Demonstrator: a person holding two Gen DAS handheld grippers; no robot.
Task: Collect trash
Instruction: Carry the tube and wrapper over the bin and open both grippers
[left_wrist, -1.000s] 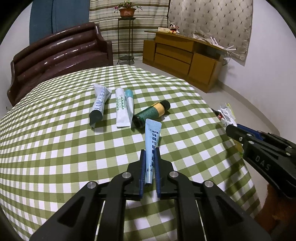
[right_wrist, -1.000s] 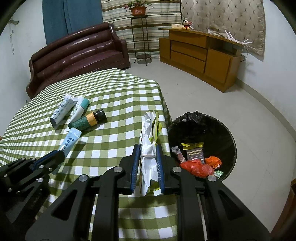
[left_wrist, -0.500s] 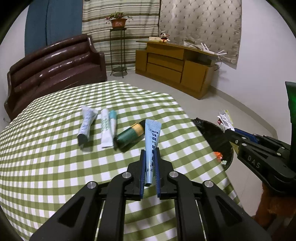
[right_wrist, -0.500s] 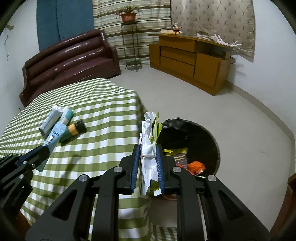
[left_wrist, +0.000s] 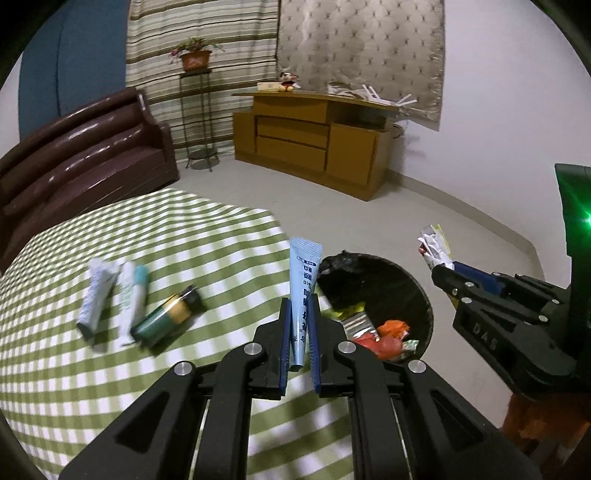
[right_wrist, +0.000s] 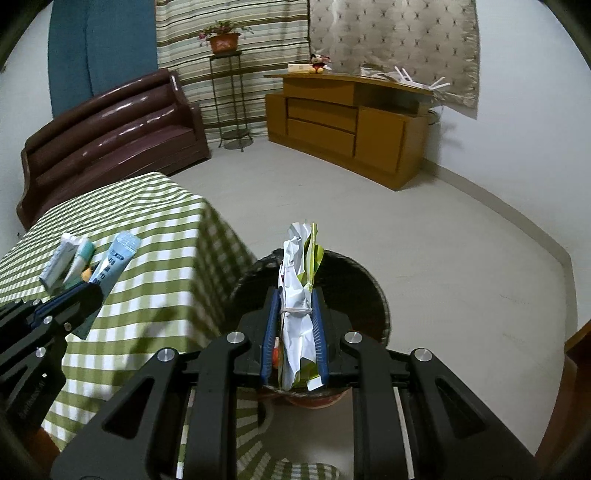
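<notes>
Clamping crumpled white-and-yellow wrapper (right_wrist: 299, 295), right hand-held gripper (right_wrist: 294, 332); left hand-held gripper (left_wrist: 299, 332) pinching pale-blue tube (left_wrist: 303, 288)

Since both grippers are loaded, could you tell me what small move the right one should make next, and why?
Probably open the right gripper: its crumpled wrapper bundle appears to be over the black-lined trash bin, so it should drop in. The left gripper holds its blue tube nearer the table edge.

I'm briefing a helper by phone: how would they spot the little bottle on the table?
Find the green checked table. Three items lie in a row there, and the bottle is nearest the black trash bin. Unlike the two pale tubes, it is dark green with a yellow band.
</notes>
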